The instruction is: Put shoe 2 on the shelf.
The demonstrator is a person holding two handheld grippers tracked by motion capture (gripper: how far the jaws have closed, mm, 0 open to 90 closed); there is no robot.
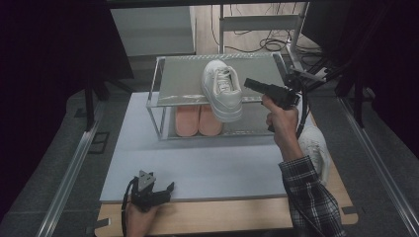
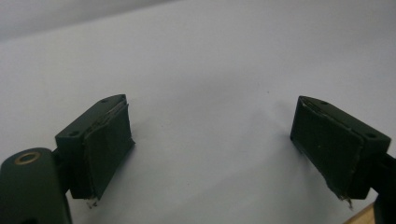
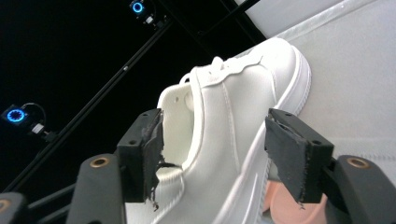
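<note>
A white sneaker (image 1: 222,89) stands on the top shelf of a small metal shoe rack (image 1: 173,79), its heel jutting over the front edge. Just right of the heel, a hand holds my right gripper (image 1: 249,83) level and open. In the right gripper view the sneaker (image 3: 224,140) lies between the jaws of this gripper (image 3: 212,116); the right pad (image 3: 292,158) stands clear of the sole's side. A second white sneaker (image 1: 316,148) lies on the table behind that forearm. My left gripper (image 1: 168,190) rests low at the mat's front edge, open (image 2: 210,105) and empty.
A pair of pink slippers (image 1: 197,120) sits on the rack's lower shelf, also glimpsed under the sneaker (image 3: 285,205). The rack stands on a white mat (image 1: 207,163) over a wooden tabletop (image 1: 222,217). Dark curtains, metal rails and cables surround the table.
</note>
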